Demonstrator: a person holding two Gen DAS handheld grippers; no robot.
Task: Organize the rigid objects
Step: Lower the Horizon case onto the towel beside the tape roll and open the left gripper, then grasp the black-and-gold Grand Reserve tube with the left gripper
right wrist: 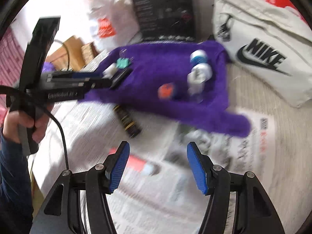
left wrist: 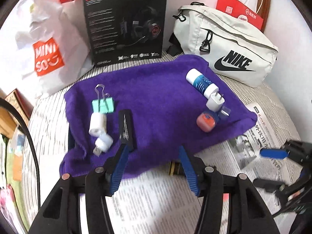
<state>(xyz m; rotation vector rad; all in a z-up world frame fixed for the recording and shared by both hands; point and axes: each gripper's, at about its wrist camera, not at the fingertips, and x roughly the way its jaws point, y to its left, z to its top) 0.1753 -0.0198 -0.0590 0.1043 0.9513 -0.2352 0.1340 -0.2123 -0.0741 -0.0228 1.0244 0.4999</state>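
A purple towel (left wrist: 156, 97) lies on the striped bed and carries small rigid objects. On its left are a mint binder clip (left wrist: 102, 105), a white adapter (left wrist: 97, 124), a white USB plug (left wrist: 103, 144) and a black bar (left wrist: 126, 130). On its right are a white-and-blue tube (left wrist: 200, 82), a white charger (left wrist: 215, 101) and an orange-and-blue cube (left wrist: 206, 121). My left gripper (left wrist: 154, 152) is open and empty at the towel's near edge. My right gripper (right wrist: 158, 148) is open and empty above newspaper, short of the towel (right wrist: 165, 81). The right view is blurred.
A black headset box (left wrist: 126, 25), a white Miniso bag (left wrist: 44, 44) and a white Nike bag (left wrist: 226, 46) stand behind the towel. Newspaper (left wrist: 251, 142) lies to the right. A black-and-gold tube (right wrist: 127, 121) lies by the towel's near edge.
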